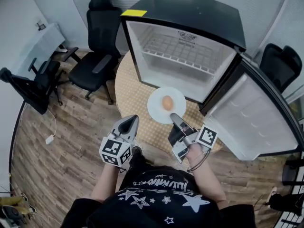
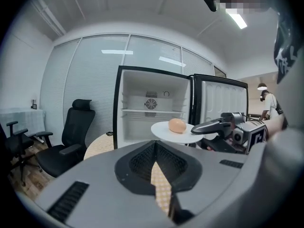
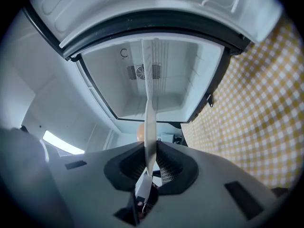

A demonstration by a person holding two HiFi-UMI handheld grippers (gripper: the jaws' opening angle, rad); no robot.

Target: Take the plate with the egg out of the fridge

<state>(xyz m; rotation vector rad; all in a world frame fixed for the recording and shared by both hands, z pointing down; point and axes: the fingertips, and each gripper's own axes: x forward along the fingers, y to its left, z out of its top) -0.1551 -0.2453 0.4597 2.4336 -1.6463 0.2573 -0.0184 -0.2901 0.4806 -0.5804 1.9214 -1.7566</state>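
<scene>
White, smooth and round, the plate (image 1: 156, 109) hangs outside the open fridge (image 1: 190, 13), over the yellow checked tablecloth (image 1: 128, 91), with an oval tan egg (image 1: 167, 102) at its centre. We pinch its near rim in our right gripper (image 1: 174, 118), jaws clamped on it. Our left gripper (image 1: 128, 125), just left, has its jaws together and holds nothing.

In the right gripper view the plate (image 3: 150, 103), edge-on, hides most of the egg (image 3: 140, 132).
</scene>
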